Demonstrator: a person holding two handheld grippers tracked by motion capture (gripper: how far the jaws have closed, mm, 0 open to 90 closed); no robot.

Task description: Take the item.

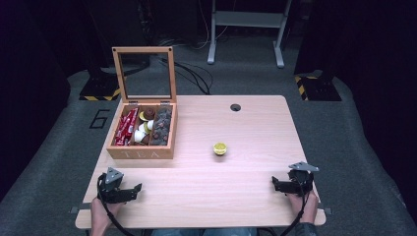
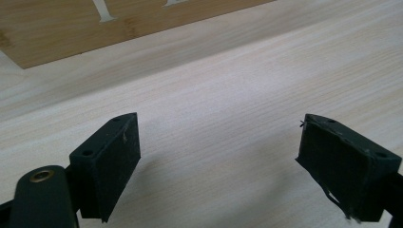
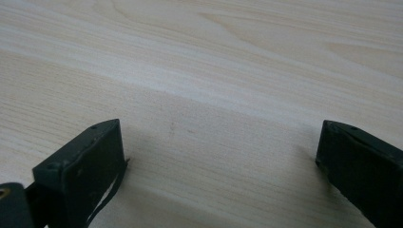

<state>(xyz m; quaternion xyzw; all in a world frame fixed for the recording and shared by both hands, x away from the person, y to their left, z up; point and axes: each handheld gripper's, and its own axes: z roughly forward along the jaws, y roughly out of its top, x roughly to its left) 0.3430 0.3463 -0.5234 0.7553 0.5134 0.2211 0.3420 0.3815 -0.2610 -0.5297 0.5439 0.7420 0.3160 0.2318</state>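
Near the tabletop (image 1: 196,187) front edge, left claw (image 1: 137,189) and right claw (image 1: 274,183) rest released, bare wood between; the high view adds the tea box (image 1: 142,153) and yellow cup (image 1: 220,148).

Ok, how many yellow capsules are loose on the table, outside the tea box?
1. The yellow capsule sits alone mid-table, right of the tea box. More capsules lie inside the box; some may be hidden there.

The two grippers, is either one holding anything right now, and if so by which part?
Nothing is held. The left gripper and the right gripper both have open fingers with bare table between them; the yellow capsule sits untouched.
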